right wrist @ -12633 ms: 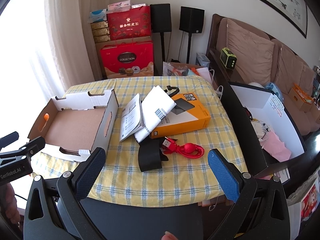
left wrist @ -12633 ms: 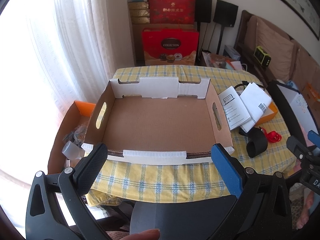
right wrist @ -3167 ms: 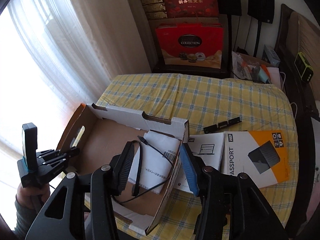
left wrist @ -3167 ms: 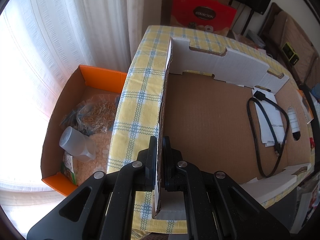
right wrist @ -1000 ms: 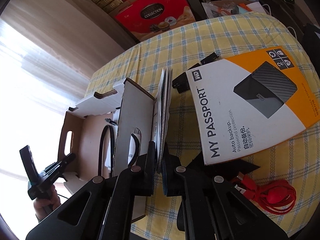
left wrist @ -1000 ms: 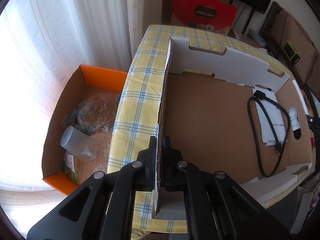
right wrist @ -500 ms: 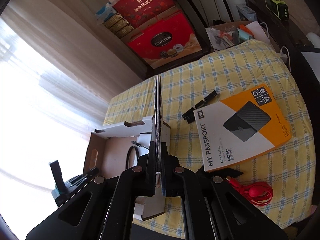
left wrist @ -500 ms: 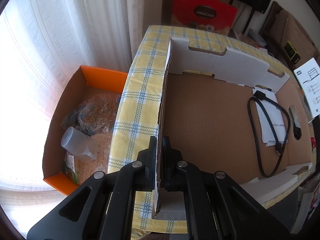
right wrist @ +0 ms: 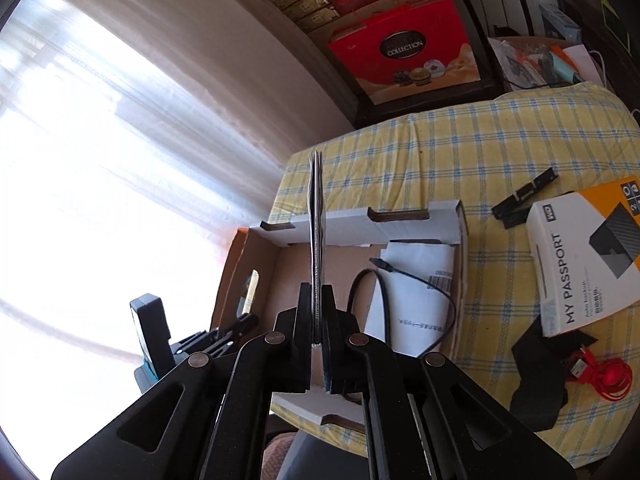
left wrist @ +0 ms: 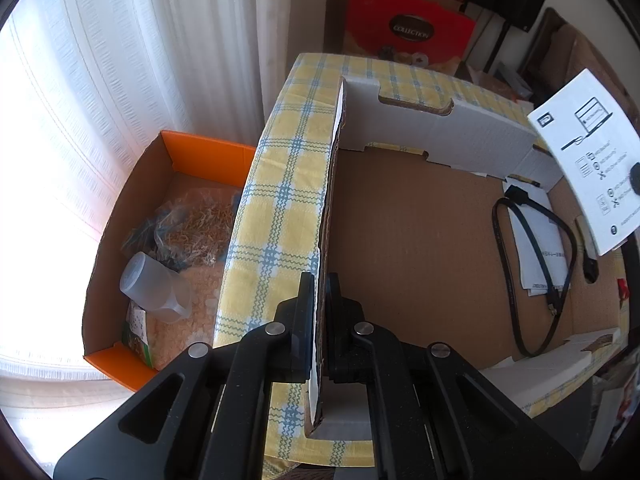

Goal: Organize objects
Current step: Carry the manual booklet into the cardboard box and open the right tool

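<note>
While both claws are clamped, counts first, then positions.

Trays: one shallow brown cardboard tray (left wrist: 404,240) with white outer walls, on the yellow-and-blue checked tablecloth (right wrist: 500,152).
Left claw: left gripper (left wrist: 318,320) pressed together on the tray's near side wall, one pad outside, one inside; wall stands upright between them.
Right claw: right gripper (right wrist: 316,320) pinching one thin white printed leaflet (right wrist: 316,216) by its lower edge. Leaflet stands edge-on, upright, above the tray's open floor. From the left wrist view its printed face (left wrist: 588,152) shows at the tray's far right side, off the floor.
Inside tray: one black cable (left wrist: 532,264) looped on one white paper sheet with a barcode (right wrist: 416,292), both at the tray's right end, well apart from the left claw.
Outside tray, right of it: one orange-and-white hard-drive box marked MY PASSPORT (right wrist: 588,256); one small black clip-like piece (right wrist: 524,196) near the box's far corner; one red coiled cable (right wrist: 604,376) beside a black flat pouch (right wrist: 540,376), near the box's front edge.
Beside table, left: one orange-edged cardboard carton (left wrist: 160,240) holding bagged goods and one clear plastic cup (left wrist: 154,284) lying tilted.
Background: red gift boxes (right wrist: 404,48), count unclear.
</note>
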